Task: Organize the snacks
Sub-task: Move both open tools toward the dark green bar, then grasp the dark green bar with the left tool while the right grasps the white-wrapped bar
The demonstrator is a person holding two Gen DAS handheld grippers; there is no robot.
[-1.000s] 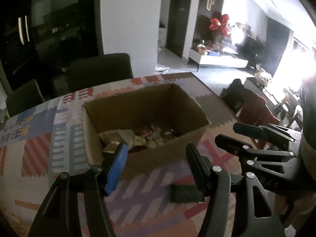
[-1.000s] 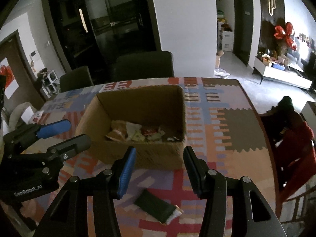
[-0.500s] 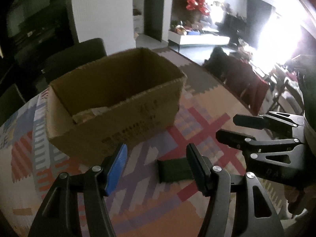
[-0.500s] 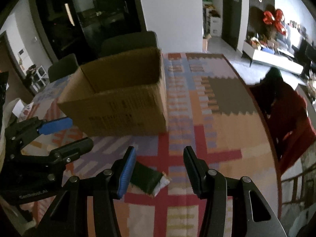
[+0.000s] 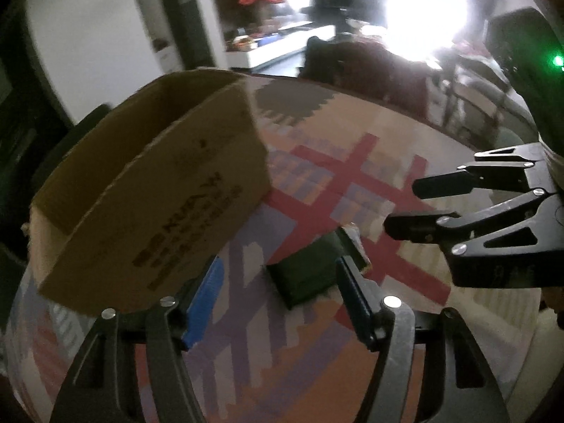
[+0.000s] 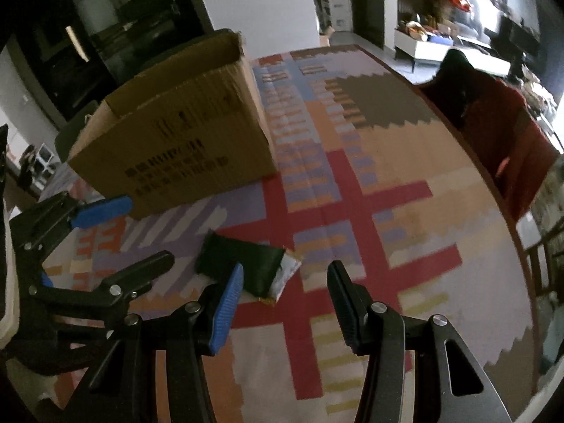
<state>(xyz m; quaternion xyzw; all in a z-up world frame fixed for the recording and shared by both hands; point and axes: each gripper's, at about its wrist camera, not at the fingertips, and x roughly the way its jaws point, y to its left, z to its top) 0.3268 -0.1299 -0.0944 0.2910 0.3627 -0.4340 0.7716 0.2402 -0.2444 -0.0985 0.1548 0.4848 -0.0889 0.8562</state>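
Beside cardboard box (image 6: 183,134), green snack packet (image 6: 243,264)

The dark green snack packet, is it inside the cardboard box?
No, the dark green snack packet lies on the patterned tablecloth in front of the cardboard box.

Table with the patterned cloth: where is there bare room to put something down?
The widest bare patch of the tablecloth runs right of the cardboard box out to the table's curved edge. It is crowded around the dark green snack packet, with the left gripper and right gripper both open beside it.
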